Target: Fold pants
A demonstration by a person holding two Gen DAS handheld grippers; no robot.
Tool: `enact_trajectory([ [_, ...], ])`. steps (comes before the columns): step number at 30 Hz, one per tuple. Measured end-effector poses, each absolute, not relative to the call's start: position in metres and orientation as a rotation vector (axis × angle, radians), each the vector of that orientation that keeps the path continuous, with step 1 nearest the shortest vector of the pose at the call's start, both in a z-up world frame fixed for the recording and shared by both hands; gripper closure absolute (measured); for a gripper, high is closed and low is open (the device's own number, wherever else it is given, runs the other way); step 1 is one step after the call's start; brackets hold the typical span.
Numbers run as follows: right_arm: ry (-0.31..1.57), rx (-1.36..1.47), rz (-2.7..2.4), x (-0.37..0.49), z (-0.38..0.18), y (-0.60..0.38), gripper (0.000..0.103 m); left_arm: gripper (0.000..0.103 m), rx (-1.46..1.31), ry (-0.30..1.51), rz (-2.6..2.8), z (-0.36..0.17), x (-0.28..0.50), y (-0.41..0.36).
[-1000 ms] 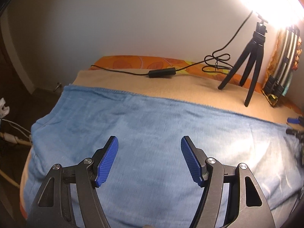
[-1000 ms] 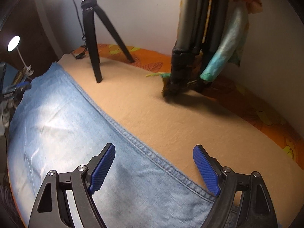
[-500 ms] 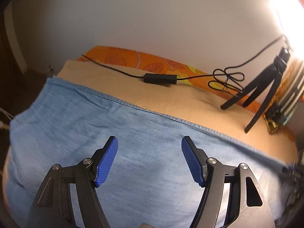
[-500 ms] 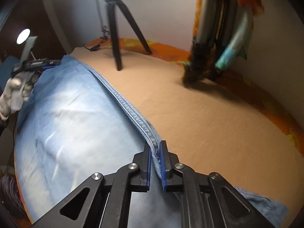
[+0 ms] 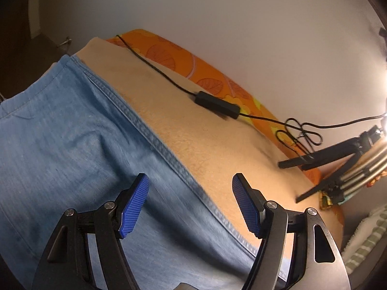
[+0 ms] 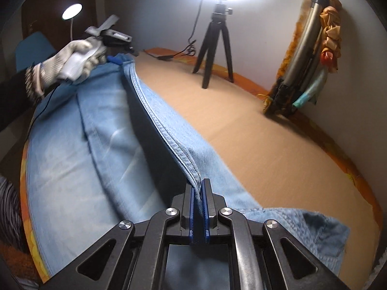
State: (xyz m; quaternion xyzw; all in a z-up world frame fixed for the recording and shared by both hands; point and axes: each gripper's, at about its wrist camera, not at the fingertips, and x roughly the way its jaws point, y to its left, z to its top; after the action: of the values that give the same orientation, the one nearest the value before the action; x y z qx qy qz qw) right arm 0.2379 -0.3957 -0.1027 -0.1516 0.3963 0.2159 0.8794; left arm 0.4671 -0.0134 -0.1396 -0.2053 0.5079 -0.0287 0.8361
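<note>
Light-blue denim pants [image 6: 79,145] lie spread flat on a bed covered with a tan blanket [image 6: 266,130]; an orange leaf-print sheet [image 5: 208,72] shows along the wall side. Long axis of the pants: in the right wrist view it runs from the bottom of the frame up and left toward the far end, parallel to the blanket's exposed strip. The stitched side seam [image 6: 154,111] forms the edge facing the wall. Right claw [image 6: 198,207]: closed, blue pads clamped on that seam edge; the denim rises from the bed into a ridge at the grip point, and a fold of fabric drapes down on the right of it. A patch of denim with a pocket-like stitch line [image 6: 314,232] lies at lower right. Left claw [image 5: 191,203]: jaws standing apart, nothing between the pads, poised over the same seam edge, which passes diagonally beneath the gap; contact with the cloth cannot be confirmed. In the right wrist view the gloved left hand [image 6: 72,60] holds its device at the far end of the pants. Near the wall on the blanket: a small black tripod [image 6: 215,48] under a bright lamp, a cable with inline box [image 5: 217,105], and a folded larger tripod [image 6: 300,67] draped with coloured cloth.
</note>
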Motion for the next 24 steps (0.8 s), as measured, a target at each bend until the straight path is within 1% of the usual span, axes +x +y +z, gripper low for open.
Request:
enact_trajectory([
  [5, 0.815, -0.325, 0.456, 0.223, -0.1, -0.395, 0.099, 0.032, -0.464, 1.121, 0.027, -0.159, 0.477, -0.005],
  [8, 0.81, -0.332, 0.451, 0.219, -0.1, -0.395, 0.099, 0.032, -0.435, 1.11, 0.039, -0.162, 0.478, -0.009],
  [11, 0.803, -0.324, 0.453, 0.218, -0.099, -0.395, 0.099, 0.035, -0.417, 1.099, 0.067, -0.163, 0.481, -0.013],
  [12, 0.8, -0.325, 0.454, 0.217, -0.097, -0.394, 0.099, 0.042, -0.411, 1.092, 0.087, -0.164, 0.482, -0.014],
  [13, 0.797, -0.328, 0.455, 0.215, -0.097, -0.394, 0.099, 0.053, -0.407, 1.089, 0.099, -0.165, 0.485, -0.016],
  [14, 0.792, -0.335, 0.457, 0.213, -0.095, -0.392, 0.099, 0.058, -0.398, 1.08, 0.116, -0.166, 0.486, -0.017],
  [16, 0.786, -0.339, 0.461, 0.207, -0.092, -0.391, 0.099, 0.077, -0.387, 1.058, 0.124, -0.166, 0.484, -0.011],
  [18, 0.779, -0.344, 0.464, 0.204, -0.089, -0.39, 0.099, 0.089, -0.388, 1.042, 0.125, -0.168, 0.484, -0.005],
  [21, 0.769, -0.355, 0.441, 0.202, -0.086, -0.391, 0.102, 0.095, -0.445, 1.01, 0.093, -0.168, 0.477, 0.011],
  [24, 0.766, -0.335, 0.407, 0.204, -0.081, -0.397, 0.103, 0.096, -0.442, 0.957, 0.058, -0.156, 0.469, 0.016],
])
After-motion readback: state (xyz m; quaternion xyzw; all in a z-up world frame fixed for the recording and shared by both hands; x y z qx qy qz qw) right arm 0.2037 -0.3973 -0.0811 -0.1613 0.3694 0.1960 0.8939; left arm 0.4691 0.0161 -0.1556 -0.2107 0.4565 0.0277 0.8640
